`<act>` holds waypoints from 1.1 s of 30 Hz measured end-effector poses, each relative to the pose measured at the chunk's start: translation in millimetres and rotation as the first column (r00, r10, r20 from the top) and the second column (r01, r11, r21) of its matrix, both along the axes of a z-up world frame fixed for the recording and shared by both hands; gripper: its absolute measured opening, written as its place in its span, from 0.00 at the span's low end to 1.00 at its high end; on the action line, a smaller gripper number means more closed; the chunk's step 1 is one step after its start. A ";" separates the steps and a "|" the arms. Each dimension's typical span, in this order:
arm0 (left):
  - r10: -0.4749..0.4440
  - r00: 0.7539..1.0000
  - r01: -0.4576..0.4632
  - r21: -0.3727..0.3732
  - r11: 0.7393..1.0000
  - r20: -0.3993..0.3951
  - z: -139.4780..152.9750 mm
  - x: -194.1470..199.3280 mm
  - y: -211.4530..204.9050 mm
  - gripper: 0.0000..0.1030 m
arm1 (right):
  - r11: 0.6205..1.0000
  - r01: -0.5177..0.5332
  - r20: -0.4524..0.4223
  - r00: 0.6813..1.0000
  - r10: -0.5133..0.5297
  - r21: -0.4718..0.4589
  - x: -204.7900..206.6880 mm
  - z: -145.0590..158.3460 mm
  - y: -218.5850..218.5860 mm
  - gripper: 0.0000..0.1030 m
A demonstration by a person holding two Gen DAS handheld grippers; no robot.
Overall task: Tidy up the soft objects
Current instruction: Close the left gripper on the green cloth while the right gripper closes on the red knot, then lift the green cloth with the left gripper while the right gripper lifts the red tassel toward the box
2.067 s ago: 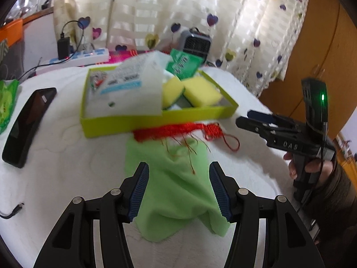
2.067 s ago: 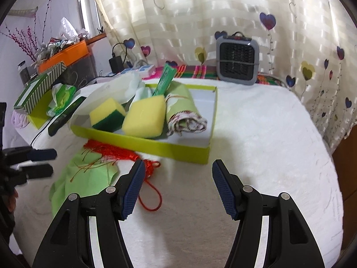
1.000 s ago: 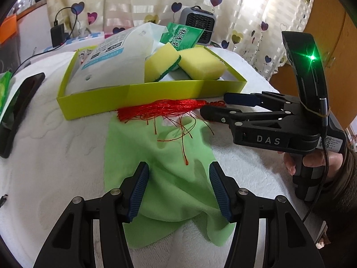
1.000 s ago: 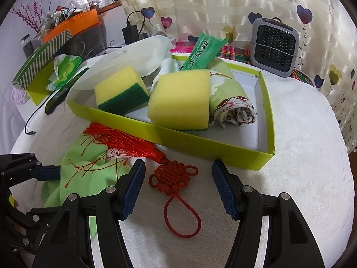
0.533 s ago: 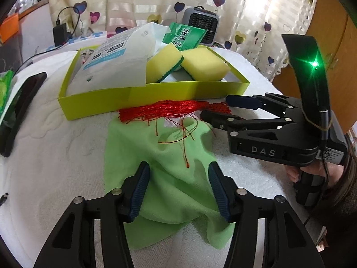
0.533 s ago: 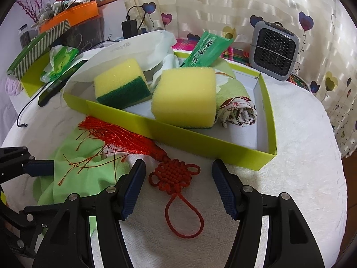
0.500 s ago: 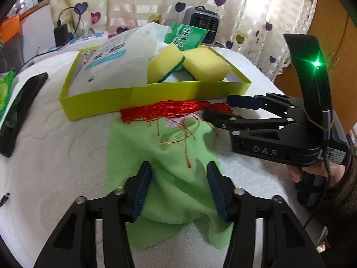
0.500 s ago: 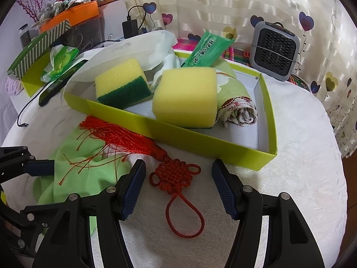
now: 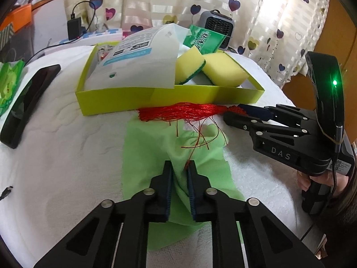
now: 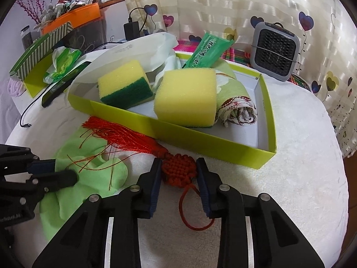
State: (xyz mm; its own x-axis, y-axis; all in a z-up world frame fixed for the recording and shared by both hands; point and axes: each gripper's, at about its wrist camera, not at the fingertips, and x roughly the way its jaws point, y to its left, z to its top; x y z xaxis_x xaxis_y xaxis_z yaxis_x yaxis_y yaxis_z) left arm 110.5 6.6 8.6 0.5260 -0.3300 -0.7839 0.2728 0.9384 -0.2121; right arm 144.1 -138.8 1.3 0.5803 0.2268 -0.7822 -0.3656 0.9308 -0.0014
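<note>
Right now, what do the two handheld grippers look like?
Both are matte black linkage frames with silver rivets and dark blue ribbed pads. The left gripper shows this up close. The right gripper, seen from the left wrist view, carries white "DAS" lettering, a curved black housing with a green light, a thin cable and a label sticker.

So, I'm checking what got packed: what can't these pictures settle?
- Left view: rolled cloth hidden by the sponges; shows only in the right view.
- Both views: box floor under the white bag is covered.
- Left view: knot hidden behind the right gripper.
- Both views: green packet's print too small to read.
</note>
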 end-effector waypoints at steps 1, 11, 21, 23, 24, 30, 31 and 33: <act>0.002 1.000 -0.002 -0.004 1.000 0.000 -0.1 -0.2 0.5 0.09 | 1.000 -0.002 0.000 1.000 0.002 0.000 -0.4 0.0 0.3 0.31; 0.007 1.000 -0.007 -0.014 1.000 0.013 2.4 -3.8 2.8 0.07 | 0.999 -0.012 0.002 1.000 0.012 0.036 -7.8 3.0 -2.6 0.28; 0.002 1.000 -0.002 -0.021 1.000 0.028 9.2 -13.0 6.1 0.07 | 0.998 0.035 0.024 0.999 -0.036 0.060 -17.5 11.5 -15.1 0.28; 0.001 1.000 0.000 -0.022 1.000 0.029 10.0 -15.4 6.4 0.07 | 0.997 0.046 0.032 0.998 -0.048 0.062 -20.3 13.6 -18.1 0.28; 0.002 1.000 -0.001 -0.023 1.000 0.029 10.4 -16.8 7.2 0.07 | 0.997 0.049 0.033 0.998 -0.052 0.065 -21.3 14.0 -19.6 0.28; 0.014 0.999 -0.013 -0.026 1.000 0.035 13.5 -23.3 12.7 0.07 | 0.991 0.097 0.048 0.994 -0.101 0.090 -30.3 19.8 -32.8 0.28; 0.015 0.999 -0.014 -0.026 1.000 0.038 14.3 -24.8 13.0 0.07 | 0.990 0.104 0.054 0.993 -0.110 0.093 -32.8 21.6 -35.2 0.28; 0.016 0.999 -0.014 -0.026 1.000 0.046 17.1 -26.5 13.7 0.07 | 0.989 0.112 0.062 0.991 -0.119 0.100 -36.9 25.1 -39.0 0.28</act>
